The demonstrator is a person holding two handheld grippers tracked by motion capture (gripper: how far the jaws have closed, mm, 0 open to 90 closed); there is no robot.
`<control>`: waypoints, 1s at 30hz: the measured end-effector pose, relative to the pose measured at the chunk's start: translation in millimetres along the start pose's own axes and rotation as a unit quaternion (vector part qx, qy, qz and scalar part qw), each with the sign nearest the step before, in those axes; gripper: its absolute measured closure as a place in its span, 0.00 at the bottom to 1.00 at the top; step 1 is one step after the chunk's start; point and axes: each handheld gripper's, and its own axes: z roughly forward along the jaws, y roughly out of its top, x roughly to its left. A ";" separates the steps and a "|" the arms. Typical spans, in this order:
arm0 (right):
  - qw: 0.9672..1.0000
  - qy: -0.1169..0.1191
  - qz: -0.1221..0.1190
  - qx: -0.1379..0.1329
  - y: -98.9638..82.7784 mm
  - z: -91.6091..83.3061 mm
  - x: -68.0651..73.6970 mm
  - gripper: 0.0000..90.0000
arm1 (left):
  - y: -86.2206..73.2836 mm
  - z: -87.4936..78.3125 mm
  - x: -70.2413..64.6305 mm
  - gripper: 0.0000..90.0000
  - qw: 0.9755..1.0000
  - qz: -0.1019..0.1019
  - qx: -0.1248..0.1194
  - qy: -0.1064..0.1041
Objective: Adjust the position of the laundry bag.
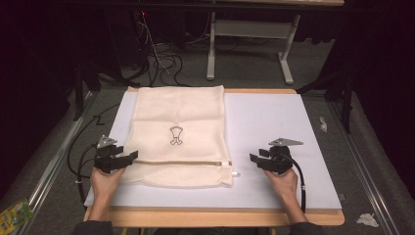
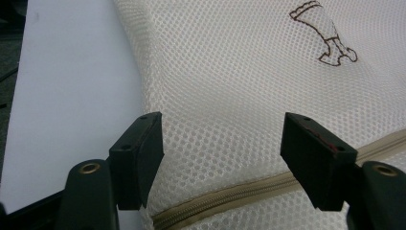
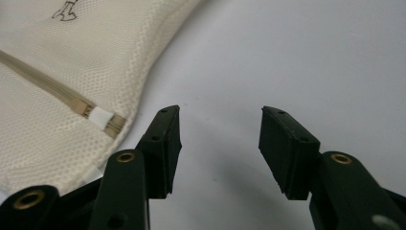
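Note:
A cream mesh laundry bag (image 1: 178, 132) lies flat on the white board (image 1: 274, 122), with a small brown embroidered figure (image 1: 176, 135) at its middle and a tan zipper (image 1: 181, 162) running across near its front edge. The zipper's white pull (image 3: 100, 116) sits at the bag's right end. My left gripper (image 1: 128, 157) is open at the bag's left edge, its jaws spread over the mesh (image 2: 230, 105) just above the zipper (image 2: 225, 196). My right gripper (image 1: 255, 159) is open over bare board, a little right of the zipper pull, holding nothing.
The board rests on a wooden table (image 1: 210, 218). Cables (image 1: 161, 58) and a grey table frame (image 1: 249, 44) stand on the floor beyond. Crumpled paper bits (image 1: 368, 220) lie at the right, and a green packet (image 1: 14, 215) at the left front.

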 end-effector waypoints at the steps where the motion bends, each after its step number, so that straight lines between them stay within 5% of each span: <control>1: 1.000 0.004 -0.001 0.003 1.8 1.5 3.7 0.56 | 0.3 0.5 -0.1 0.35 1.000 0.000 0.001 0.001; 20: 0.998 0.043 -0.036 0.039 31.1 48.5 53.0 0.56 | 7.7 12.6 4.5 0.37 0.999 -0.018 0.031 0.015; 30: 0.997 0.039 -0.011 0.061 37.6 65.2 58.1 0.55 | 12.5 18.7 6.1 0.42 0.998 -0.026 0.043 0.026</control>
